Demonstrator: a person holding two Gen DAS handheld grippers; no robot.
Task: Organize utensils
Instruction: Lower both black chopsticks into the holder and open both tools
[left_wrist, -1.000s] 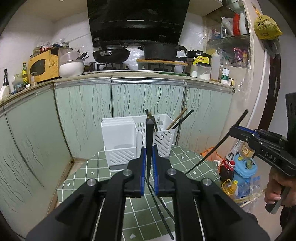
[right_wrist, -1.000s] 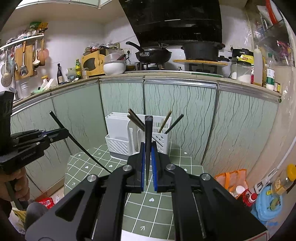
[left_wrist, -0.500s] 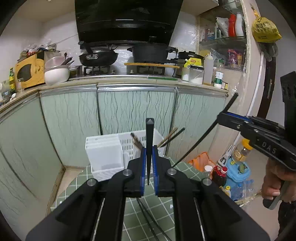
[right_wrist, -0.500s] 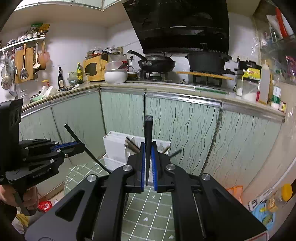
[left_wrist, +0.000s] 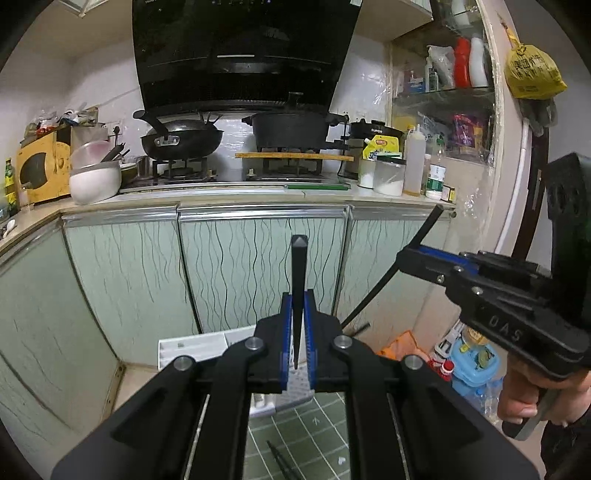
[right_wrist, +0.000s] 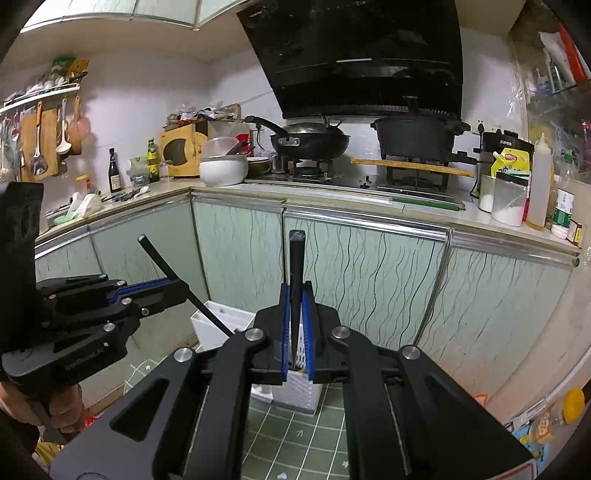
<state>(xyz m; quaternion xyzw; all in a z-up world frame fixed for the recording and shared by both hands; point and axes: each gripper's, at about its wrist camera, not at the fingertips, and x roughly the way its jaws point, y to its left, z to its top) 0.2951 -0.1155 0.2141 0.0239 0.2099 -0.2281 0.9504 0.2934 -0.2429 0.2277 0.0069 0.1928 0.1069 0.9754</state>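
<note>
Each hand has a black chopstick clenched between its fingers: the left gripper (left_wrist: 297, 332) grips one chopstick (left_wrist: 298, 273) that stands nearly upright out of the blue pads, and the right gripper (right_wrist: 296, 328) grips the other chopstick (right_wrist: 296, 266) the same way. From the right wrist view you can see the left one's stick slanting down toward the white utensil caddy (right_wrist: 218, 325), which sits on the green tiled table (right_wrist: 295, 435) in front of the pale green cabinets (right_wrist: 351, 266). Both grippers are held well above the caddy, so I'd judge the step in hand is carrying the pair over to drop them into a compartment. To do that well, each stick's lower tip should be brought over the mesh part of the caddy (left_wrist: 299, 384), where other sticks seemed to belong, and lowered until the tip is inside the wall before the fingers let go; letting go from up high risks a bounce out onto the table. Taking one hand at a time would keep the two sticks from crossing. More dark chopsticks (left_wrist: 280, 461) lie on the table close to the camera in the left wrist view, so there looks to be more sorting left after this pair.
</note>
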